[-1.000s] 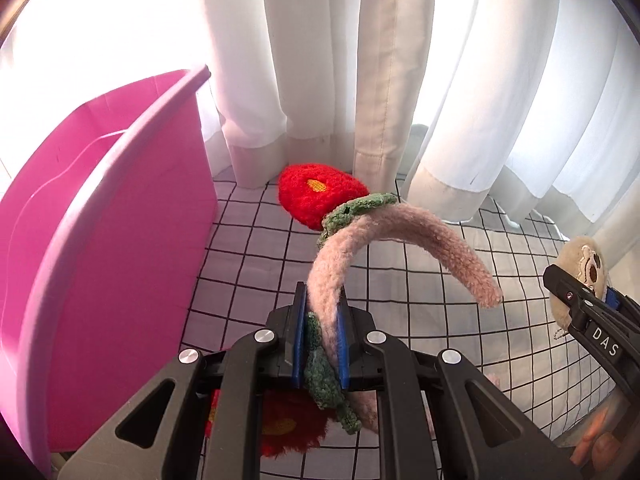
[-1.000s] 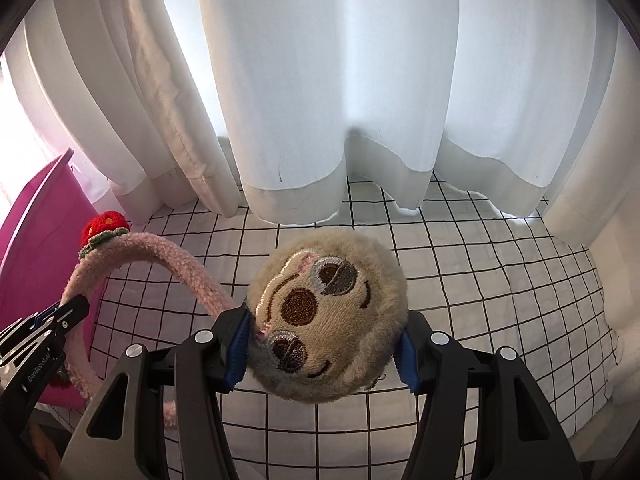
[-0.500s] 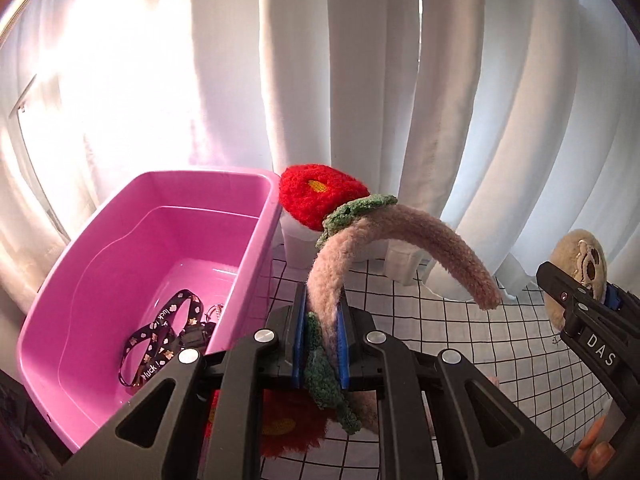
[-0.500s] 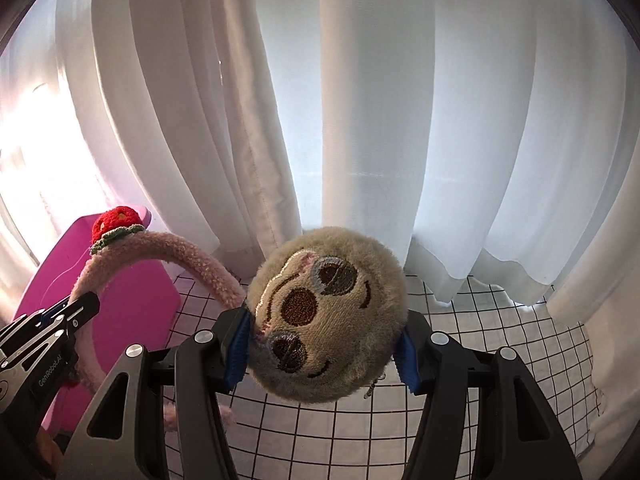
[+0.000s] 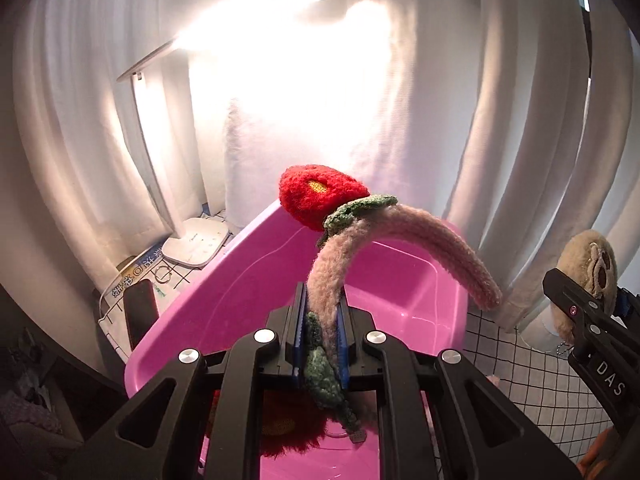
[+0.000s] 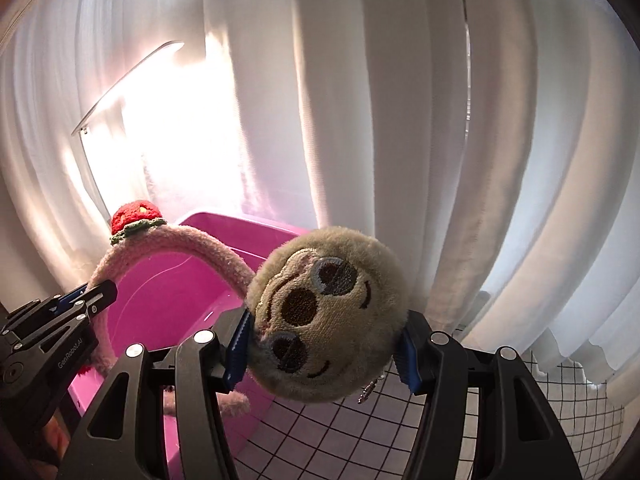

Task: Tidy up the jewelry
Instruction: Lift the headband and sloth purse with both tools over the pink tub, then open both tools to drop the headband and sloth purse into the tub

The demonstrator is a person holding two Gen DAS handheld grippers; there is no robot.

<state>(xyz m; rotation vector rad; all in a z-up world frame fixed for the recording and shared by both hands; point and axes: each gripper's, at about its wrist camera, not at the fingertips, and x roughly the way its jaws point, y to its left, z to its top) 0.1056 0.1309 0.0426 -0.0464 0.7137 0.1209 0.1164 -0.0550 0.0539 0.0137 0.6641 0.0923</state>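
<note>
Moved: both grippers have risen and swung toward the pink tub (image 5: 248, 280), which now lies under the headband; a second ago it stood off to the left
Left gripper (image 5: 320, 340): pinching one leg of the headband (image 5: 400, 224) between blue pads
Headband: fuzzy pink arch, red knitted flower (image 5: 316, 196) with green leaves at the crown; arch stands upright, free end curving down to the right above the tub
Right gripper (image 6: 324, 344): clamped on the beige plush face (image 6: 324, 308); beside the tub, over the checked cloth (image 6: 320, 440)
</note>
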